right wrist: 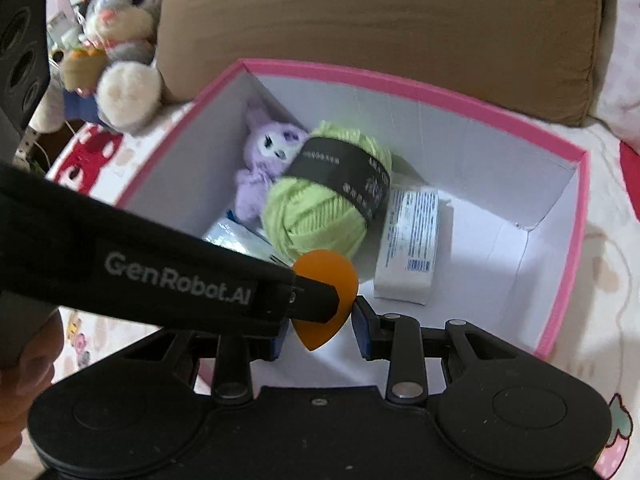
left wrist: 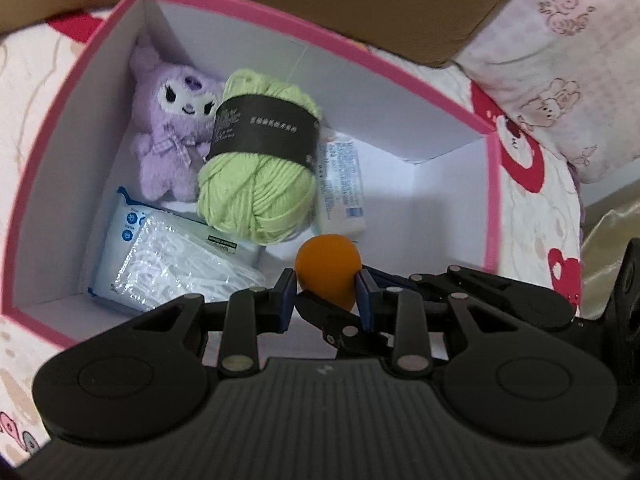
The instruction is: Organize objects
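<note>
Left gripper [left wrist: 327, 286] and right gripper [right wrist: 318, 316] each clamp the orange sponge [left wrist: 328, 272] between their fingers, above the pink box [left wrist: 256, 12]; green yarn [left wrist: 260, 168] lies just beyond.

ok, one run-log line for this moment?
held: orange teardrop sponge | left gripper and right gripper: both jaws shut on it | where: over open pink-rimmed box

Soft, even indoor light is filling both views; fisheye is bending edges, and the bunny [right wrist: 120, 40] is blurring.
</note>
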### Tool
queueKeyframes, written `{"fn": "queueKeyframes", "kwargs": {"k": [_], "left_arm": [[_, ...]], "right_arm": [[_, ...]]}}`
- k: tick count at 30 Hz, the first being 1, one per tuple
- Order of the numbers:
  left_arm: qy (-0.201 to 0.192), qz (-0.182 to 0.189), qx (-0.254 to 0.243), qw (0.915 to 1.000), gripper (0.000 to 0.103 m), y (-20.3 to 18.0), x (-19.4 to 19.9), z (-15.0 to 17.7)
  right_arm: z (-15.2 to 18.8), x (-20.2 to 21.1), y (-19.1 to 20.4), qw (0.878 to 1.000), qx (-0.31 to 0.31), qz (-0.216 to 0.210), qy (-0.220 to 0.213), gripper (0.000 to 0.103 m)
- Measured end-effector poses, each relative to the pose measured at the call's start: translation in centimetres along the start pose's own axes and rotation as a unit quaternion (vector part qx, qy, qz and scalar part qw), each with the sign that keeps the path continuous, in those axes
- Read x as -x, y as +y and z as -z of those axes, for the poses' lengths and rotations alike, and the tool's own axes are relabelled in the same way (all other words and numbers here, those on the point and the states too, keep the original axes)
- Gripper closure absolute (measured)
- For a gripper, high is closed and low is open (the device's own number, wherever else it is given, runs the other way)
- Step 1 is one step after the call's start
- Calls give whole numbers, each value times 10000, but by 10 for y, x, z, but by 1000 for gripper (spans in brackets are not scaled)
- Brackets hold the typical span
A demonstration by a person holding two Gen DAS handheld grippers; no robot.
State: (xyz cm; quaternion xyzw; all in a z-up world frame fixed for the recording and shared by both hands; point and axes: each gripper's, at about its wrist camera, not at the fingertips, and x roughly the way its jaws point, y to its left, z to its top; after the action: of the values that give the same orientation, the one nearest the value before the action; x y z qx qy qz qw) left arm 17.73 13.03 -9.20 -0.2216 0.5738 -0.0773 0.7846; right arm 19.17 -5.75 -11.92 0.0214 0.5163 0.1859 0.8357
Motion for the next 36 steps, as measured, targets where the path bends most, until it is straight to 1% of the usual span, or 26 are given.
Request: {"fn": "queueKeyframes", "kwargs": {"k": [3, 9, 12, 14, 16, 17, 20, 21, 22, 25, 27, 30, 32, 36], "left_arm": [[16, -33, -54, 10000, 73, 2, -9, 1], [81, -60, 9, 9999, 74, 9, -21, 2], [-5, -52, -81, 10000, 75, 9, -23, 4], [-167, -77, -235, 9996, 71, 8, -16, 5], [-324, -194, -382, 9986, 59, 3, -3, 7], [-404, -288, -467, 9977, 58, 0, 4, 8], [-560, -578, -785, 9937, 54, -12, 26, 13], [-600, -641, -858, 9924, 52, -15, 34, 15], [-652, -701, -929, 9911, 51, -18, 43, 18], [-738, -837, -1073, 9879, 49, -26, 66, 28], [-781, -881, -1131, 9866, 47, -32, 79, 35], [-862, -868, -1224, 9849, 44, -44, 103, 53], [-903, -838, -1224, 9848, 44, -50, 114, 65], [-995, -870, -1226, 9836, 40, -60, 133, 85]], "right_arm": [[-1, -10, -1, 9999, 21, 52, 104, 64], [-1, -25, 6, 9991, 234, 225, 268, 63], [0, -29, 4, 9991, 241, 221, 268, 62], [1, -25, 3, 9992, 267, 229, 170, 56], [4, -12, 4, 9991, 337, 256, -7, 51], [6, -4, 5, 9990, 357, 248, -66, 50], [15, 27, 6, 9984, 418, 167, -349, 50], [18, 37, 7, 9980, 426, 154, -448, 50], [21, 48, 8, 9966, 594, 20, -565, 50], [31, 83, 7, 9952, 521, 41, -832, 49], [38, 101, 5, 9939, 503, 111, -973, 48], [48, 125, 8, 9910, 532, 307, -1193, 42], [58, 140, 12, 9887, 550, 469, -1316, 38], [74, 163, 11, 9874, 394, 560, -1426, 33]]}}
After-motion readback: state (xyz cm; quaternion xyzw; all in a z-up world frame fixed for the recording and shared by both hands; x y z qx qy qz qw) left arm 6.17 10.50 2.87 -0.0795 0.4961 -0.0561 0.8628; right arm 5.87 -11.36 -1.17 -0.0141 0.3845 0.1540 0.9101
